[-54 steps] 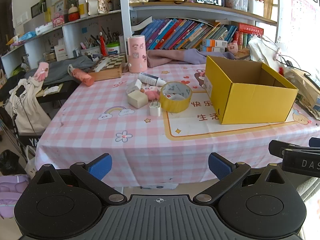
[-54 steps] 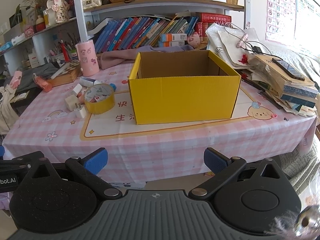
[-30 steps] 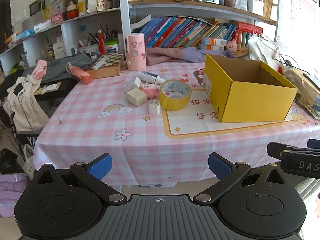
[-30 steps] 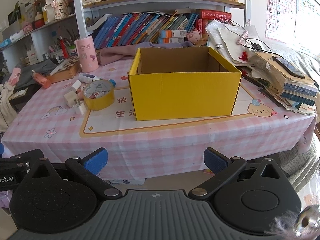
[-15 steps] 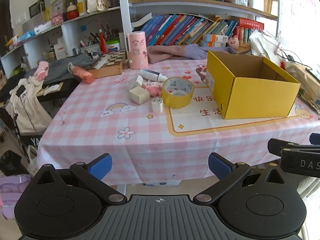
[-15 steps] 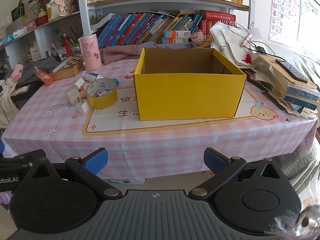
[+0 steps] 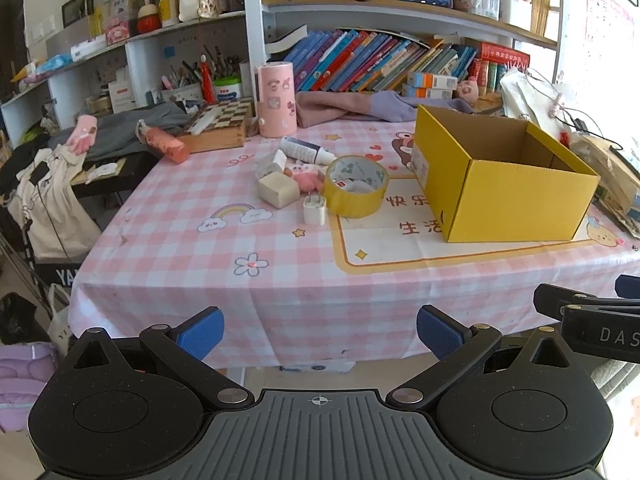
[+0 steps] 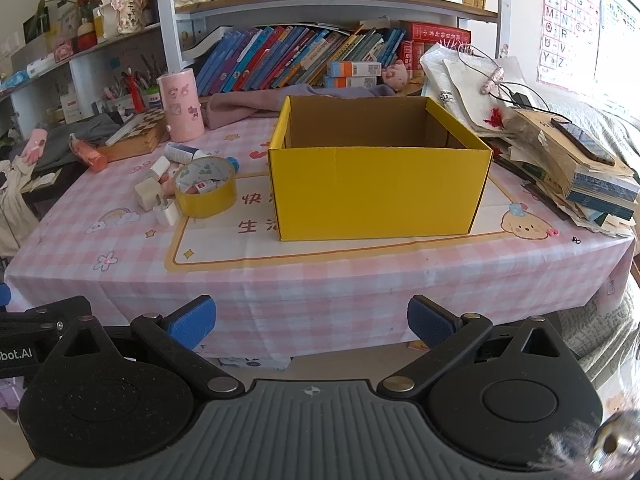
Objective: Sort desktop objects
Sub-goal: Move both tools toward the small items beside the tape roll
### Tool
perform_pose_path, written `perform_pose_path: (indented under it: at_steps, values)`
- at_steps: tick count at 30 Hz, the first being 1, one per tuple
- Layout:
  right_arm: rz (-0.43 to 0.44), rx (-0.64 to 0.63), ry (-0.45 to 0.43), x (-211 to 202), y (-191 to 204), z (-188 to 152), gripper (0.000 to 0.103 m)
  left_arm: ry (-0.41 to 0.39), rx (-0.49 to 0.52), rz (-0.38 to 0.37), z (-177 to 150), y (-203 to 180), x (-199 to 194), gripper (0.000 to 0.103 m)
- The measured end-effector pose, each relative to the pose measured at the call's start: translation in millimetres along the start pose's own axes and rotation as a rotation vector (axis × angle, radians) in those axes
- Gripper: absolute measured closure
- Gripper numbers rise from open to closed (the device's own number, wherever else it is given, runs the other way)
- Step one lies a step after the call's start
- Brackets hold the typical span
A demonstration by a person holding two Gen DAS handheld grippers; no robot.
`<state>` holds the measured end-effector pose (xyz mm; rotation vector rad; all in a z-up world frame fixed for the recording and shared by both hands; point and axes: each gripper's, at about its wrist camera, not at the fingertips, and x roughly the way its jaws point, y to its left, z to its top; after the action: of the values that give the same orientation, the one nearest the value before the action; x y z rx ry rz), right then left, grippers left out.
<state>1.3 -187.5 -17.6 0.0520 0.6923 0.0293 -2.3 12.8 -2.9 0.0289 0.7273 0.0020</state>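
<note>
We hold both tools off the table's (image 7: 280, 280) near edge: left tool (image 7: 320, 330) & right tool (image 8: 311, 320) spread wide, empty. Tape (image 7: 355, 186), charger (image 7: 315, 210) etc. sit left of the box (image 8: 378, 192).

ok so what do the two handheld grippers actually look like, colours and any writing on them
Both match: the left gripper and right gripper have matte black bodies, two round black discs, a ribbed grey centre plate with a crosshair mark, silver pivot screws and blue textured finger pads. White lettering reads "DAS" on the right one and "bot.AI" on the left. No hands or sleeves show.
</note>
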Motion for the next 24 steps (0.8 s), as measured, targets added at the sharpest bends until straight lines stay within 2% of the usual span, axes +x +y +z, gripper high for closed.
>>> perform_pose_path:
  at_steps: [24]
  values:
    - [0.002, -0.014, -0.002, -1.3, 2.9, -1.5, 0.0, 0.016, -0.006, 0.013, -0.9, 1.7, 0.1, 0.0]
